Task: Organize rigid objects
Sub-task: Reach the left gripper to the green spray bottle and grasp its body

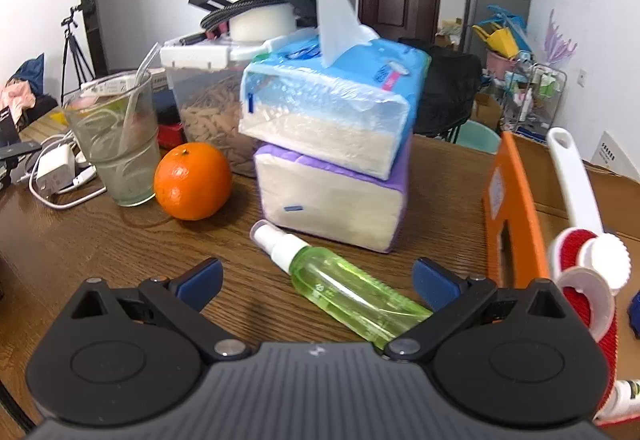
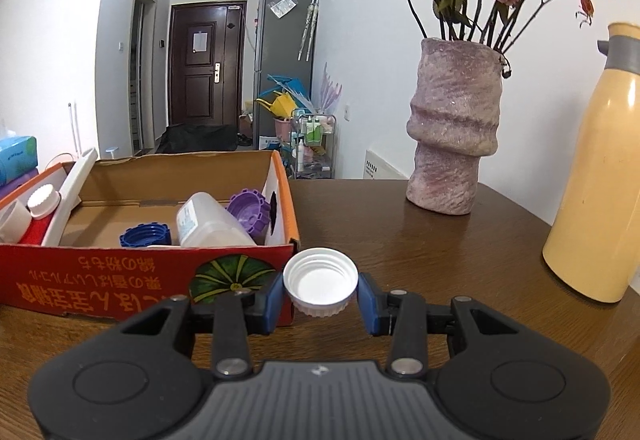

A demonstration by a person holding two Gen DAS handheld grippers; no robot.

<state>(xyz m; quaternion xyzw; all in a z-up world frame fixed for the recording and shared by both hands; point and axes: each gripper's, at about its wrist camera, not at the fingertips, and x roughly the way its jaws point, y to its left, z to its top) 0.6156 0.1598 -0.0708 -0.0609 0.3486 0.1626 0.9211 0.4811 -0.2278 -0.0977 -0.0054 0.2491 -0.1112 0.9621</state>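
**White cap clamped in our right gripper beside the box, left gripper spread above the spray bottle**

In the right wrist view we see our right gripper (image 2: 320, 294) clamped on a white cap (image 2: 320, 280), its blue pads pressed against both sides of the ribbed rim, open side facing up. The cap is held above the wooden table (image 2: 420, 260), just beside the near right corner of the cardboard box (image 2: 140, 272). Inside the box we make out a blue cap (image 2: 145, 235), a clear plastic bottle (image 2: 210, 220) lying on its side, and a purple cap (image 2: 250, 213) leaning at the right wall. At the box's left end lies a white-and-red lint roller (image 2: 48, 207), its white handle slanting up over the edge. Farther right on the table stand a textured vase (image 2: 456, 127) with dried roses and a yellow flask (image 2: 596, 179).

In the left wrist view our left gripper (image 1: 318, 282) has its jaws spread wide apart with nothing pressed between them. A green spray bottle (image 1: 344, 292) lies on its side on the table, its body running between the fingers, the white nozzle pointing away from us. Behind it two tissue packs (image 1: 332, 143) are stacked, the blue on the purple. To their left sit an orange (image 1: 193, 180) and a glass (image 1: 116, 139), and the orange box wall shows at the right.
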